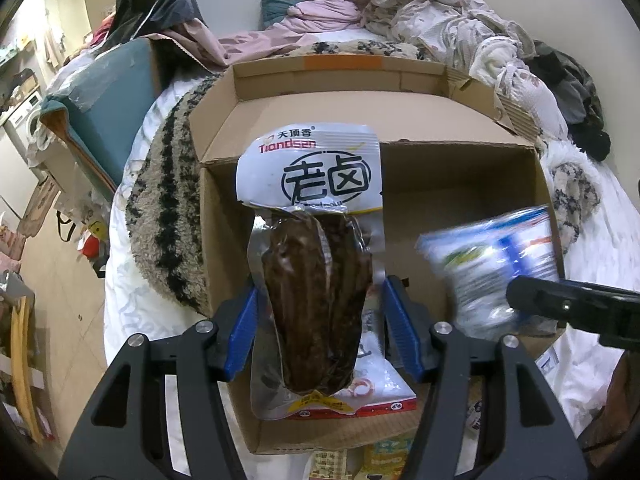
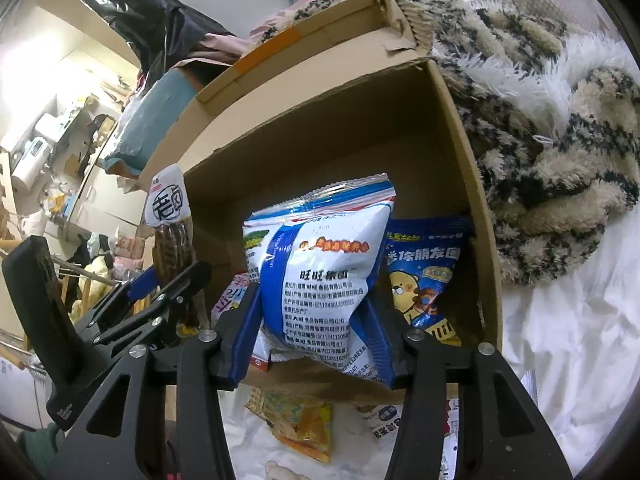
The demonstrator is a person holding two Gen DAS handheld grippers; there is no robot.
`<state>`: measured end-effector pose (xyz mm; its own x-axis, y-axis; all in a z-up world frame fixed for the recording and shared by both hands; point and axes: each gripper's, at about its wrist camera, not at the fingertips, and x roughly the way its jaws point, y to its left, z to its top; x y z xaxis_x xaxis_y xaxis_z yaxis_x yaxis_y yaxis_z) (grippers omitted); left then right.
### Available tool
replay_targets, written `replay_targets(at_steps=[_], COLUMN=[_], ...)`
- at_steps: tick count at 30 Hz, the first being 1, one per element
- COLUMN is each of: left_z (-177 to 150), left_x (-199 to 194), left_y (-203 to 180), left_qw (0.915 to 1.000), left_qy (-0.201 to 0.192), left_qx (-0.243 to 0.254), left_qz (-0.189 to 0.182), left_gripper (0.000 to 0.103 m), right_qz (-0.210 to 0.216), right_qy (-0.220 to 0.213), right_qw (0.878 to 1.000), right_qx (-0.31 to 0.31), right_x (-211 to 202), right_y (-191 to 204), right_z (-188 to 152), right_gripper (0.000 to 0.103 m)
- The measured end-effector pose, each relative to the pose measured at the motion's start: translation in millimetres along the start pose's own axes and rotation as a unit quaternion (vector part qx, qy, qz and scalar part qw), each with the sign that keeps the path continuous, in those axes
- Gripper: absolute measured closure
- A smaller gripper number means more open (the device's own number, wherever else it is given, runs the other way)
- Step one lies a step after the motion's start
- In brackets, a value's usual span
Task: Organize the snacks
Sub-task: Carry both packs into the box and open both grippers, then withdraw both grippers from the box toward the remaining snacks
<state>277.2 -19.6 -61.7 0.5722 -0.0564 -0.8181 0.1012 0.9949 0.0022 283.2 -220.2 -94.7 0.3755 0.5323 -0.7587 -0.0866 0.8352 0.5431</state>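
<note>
My left gripper (image 1: 320, 304) is shut on a vacuum-packed brown braised meat snack (image 1: 316, 280) with a white label top, held upright over the open cardboard box (image 1: 440, 128). My right gripper (image 2: 312, 316) is shut on a white and blue puffed snack bag (image 2: 320, 260), held over the same box (image 2: 472, 184). That bag shows blurred at the right of the left wrist view (image 1: 496, 264). The left gripper and its meat snack (image 2: 172, 248) show at the left of the right wrist view. A blue cartoon-bear packet (image 2: 424, 276) stands inside the box at its right wall.
The box sits on a bed with a white sheet (image 2: 560, 340) and a fuzzy striped blanket (image 2: 540, 160). A red and white packet (image 1: 380, 392) lies in the box bottom. A yellow packet (image 2: 296, 428) lies on the sheet before the box. Piled clothes (image 1: 400, 4) lie behind.
</note>
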Motion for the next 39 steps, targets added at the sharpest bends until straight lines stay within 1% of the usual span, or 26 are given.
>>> replay_targets(at_steps=[2,3,4,5,6,7,8,9,10,13,16,23,25,32,39], left_z=[-0.5,-0.8,-0.8,-0.8,-0.6,-0.3,0.0,0.5,0.9,1.8,2.6,-0.1,-3.2,-9.0,-22.5], left_x=[0.8,1.2,1.8,2.0,0.9,-0.3,-1.8,-4.1,-5.1,-6.3,-6.8,-12.6,-17.7,-39.2,-67.6], left_y=[0.6,0.9,1.3,1.3,1.0,1.3,1.1,0.8,0.5,-2.5,-1.2,2.0,5.3,13.3,18.9], left_qw=[1.0,1.0,0.9999,0.9999,0.9999,1.0,1.0,1.0,1.0,0.9998,0.9999,0.9998,0.9998,0.9996,0.9992], left_qy=[0.004,0.005,0.008,0.01,0.008,0.005,0.002,-0.004,-0.007,-0.011,-0.011,-0.014,-0.016,-0.027,-0.039], left_qx=[0.0,-0.001,-0.002,-0.002,-0.002,-0.002,-0.003,-0.003,-0.002,0.01,0.005,0.008,0.006,0.005,0.003], left_qz=[0.003,0.004,0.006,0.007,0.007,0.005,0.004,0.004,0.004,0.01,0.004,0.013,0.011,0.008,0.007], left_gripper=[0.045,0.044,0.041,0.039,0.033,0.025,0.02,0.014,0.011,0.011,0.011,0.011,0.011,0.011,0.011], right_qz=[0.001,0.0,-0.003,-0.007,-0.01,-0.012,-0.014,-0.014,-0.013,-0.015,-0.014,-0.018,-0.023,-0.021,-0.024], right_qy=[-0.006,-0.009,-0.011,-0.015,-0.017,-0.018,-0.018,-0.018,-0.016,-0.017,-0.017,-0.014,-0.016,-0.027,-0.033], right_qw=[1.0,1.0,1.0,1.0,1.0,0.999,0.999,1.0,1.0,1.0,1.0,1.0,0.999,0.999,0.999], right_qx=[-0.003,-0.009,-0.013,-0.019,-0.022,-0.023,-0.022,-0.019,-0.015,-0.009,-0.007,-0.014,-0.016,-0.015,-0.007], right_x=[-1.3,-2.3,-3.2,-4.2,-4.5,-4.6,-4.7,-4.6,-4.4,-5.5,-7.3,-9.6,-12.9,-33.4,-58.1], right_y=[3.1,5.2,6.0,7.6,9.1,10.1,9.5,8.1,6.2,3.8,1.5,1.7,2.2,3.8,3.8], right_z=[0.2,0.2,-0.7,-0.9,-0.4,0.2,0.7,0.6,0.9,2.3,2.9,1.3,-1.9,-13.7,-39.4], right_gripper=[0.036,0.033,0.027,0.024,0.023,0.022,0.021,0.021,0.021,0.021,0.021,0.021,0.021,0.021,0.021])
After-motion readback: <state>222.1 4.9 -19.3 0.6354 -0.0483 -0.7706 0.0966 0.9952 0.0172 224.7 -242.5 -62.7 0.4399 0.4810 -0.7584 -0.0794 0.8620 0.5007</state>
